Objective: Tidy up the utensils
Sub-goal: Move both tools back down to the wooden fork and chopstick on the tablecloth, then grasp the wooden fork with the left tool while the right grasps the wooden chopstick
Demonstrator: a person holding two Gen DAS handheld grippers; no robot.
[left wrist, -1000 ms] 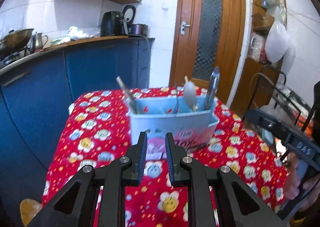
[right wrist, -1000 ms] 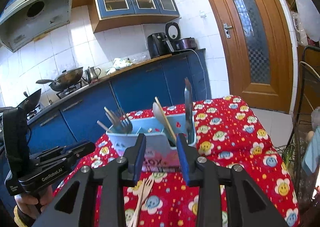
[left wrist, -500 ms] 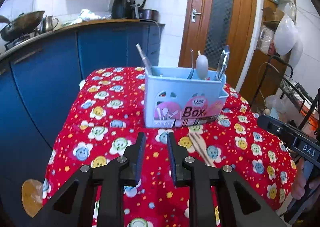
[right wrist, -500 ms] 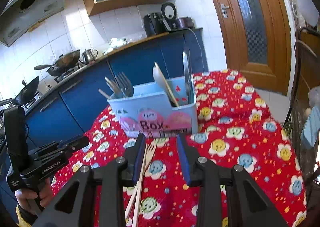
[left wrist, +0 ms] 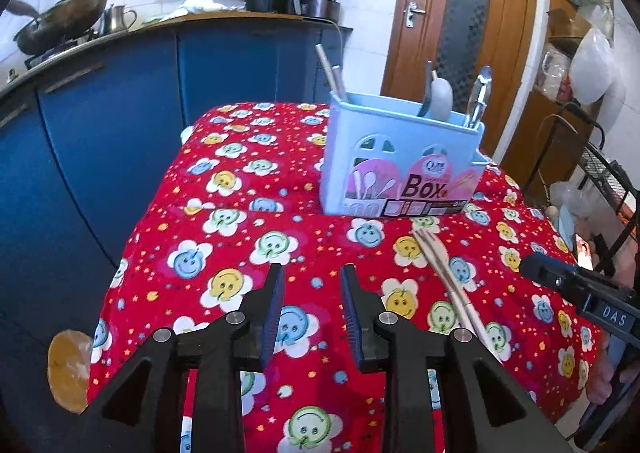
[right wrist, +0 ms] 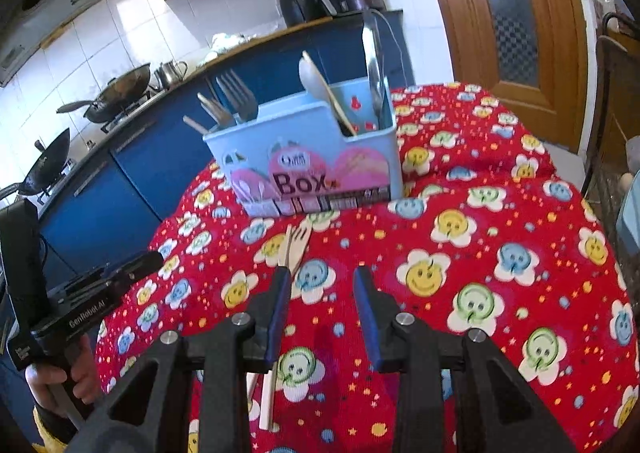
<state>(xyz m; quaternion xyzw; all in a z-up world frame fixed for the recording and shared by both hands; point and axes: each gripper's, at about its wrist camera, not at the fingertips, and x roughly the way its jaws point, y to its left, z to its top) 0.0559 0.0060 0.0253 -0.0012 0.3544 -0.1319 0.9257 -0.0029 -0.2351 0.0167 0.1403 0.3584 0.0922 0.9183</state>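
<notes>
As both hands sank, left gripper (left wrist: 312, 307) widened.

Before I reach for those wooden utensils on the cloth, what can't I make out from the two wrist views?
- Wooden utensils: how many lie there is unclear; in the right wrist view the right gripper covers the handles' middle.
- Their handle ends: in the left wrist view, behind the left gripper.
- Blue box: its wall hides the lower parts of the cutlery in both views.
- Table near edge: cut off.
</notes>
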